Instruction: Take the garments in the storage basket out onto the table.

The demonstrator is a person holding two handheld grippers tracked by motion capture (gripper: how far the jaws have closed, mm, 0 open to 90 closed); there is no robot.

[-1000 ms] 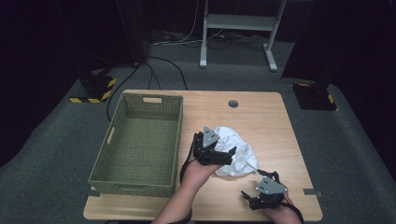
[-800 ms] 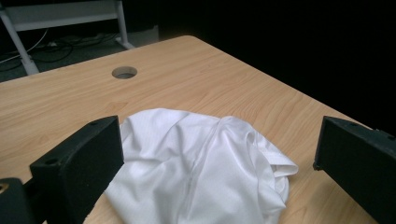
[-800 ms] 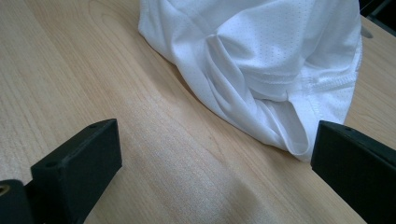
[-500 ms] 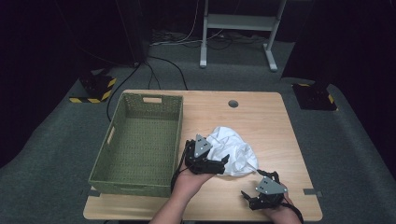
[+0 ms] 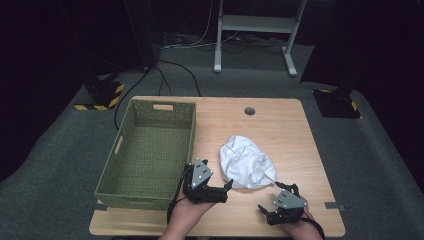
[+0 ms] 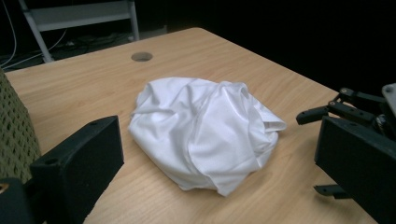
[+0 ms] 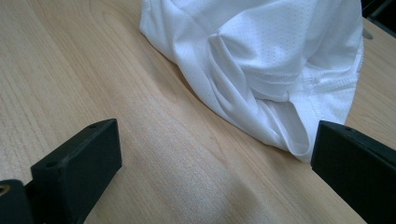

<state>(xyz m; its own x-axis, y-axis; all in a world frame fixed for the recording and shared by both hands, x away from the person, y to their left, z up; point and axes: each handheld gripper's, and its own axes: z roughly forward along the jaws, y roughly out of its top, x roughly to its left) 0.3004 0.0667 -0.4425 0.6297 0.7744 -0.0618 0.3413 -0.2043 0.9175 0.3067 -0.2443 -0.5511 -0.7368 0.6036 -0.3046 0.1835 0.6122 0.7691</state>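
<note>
A crumpled white cloth (image 5: 246, 162) lies on the wooden table (image 5: 280, 120), right of a green woven basket (image 5: 150, 150). My left gripper (image 5: 225, 192) sits open by the basket's near right corner, just short of the cloth's near left edge, with nothing in it. In the left gripper view the cloth (image 6: 205, 126) lies ahead between the wide jaws of the left gripper (image 6: 219, 144). My right gripper (image 5: 270, 197) rests open near the table's front edge. In the right gripper view the cloth's hemmed edge (image 7: 280, 74) is ahead of the right gripper (image 7: 217, 144), untouched.
The basket is empty and takes up the table's left half. A round cable hole (image 5: 249, 111) sits near the far edge. A white metal stand (image 5: 255, 30) and floor cables (image 5: 175, 70) lie beyond the table. The right gripper (image 6: 355, 100) appears at the right edge of the left gripper view.
My left gripper has drawn back off the cloth toward the near edge and slightly left. The cloth stays on the table. The right gripper has not moved.
</note>
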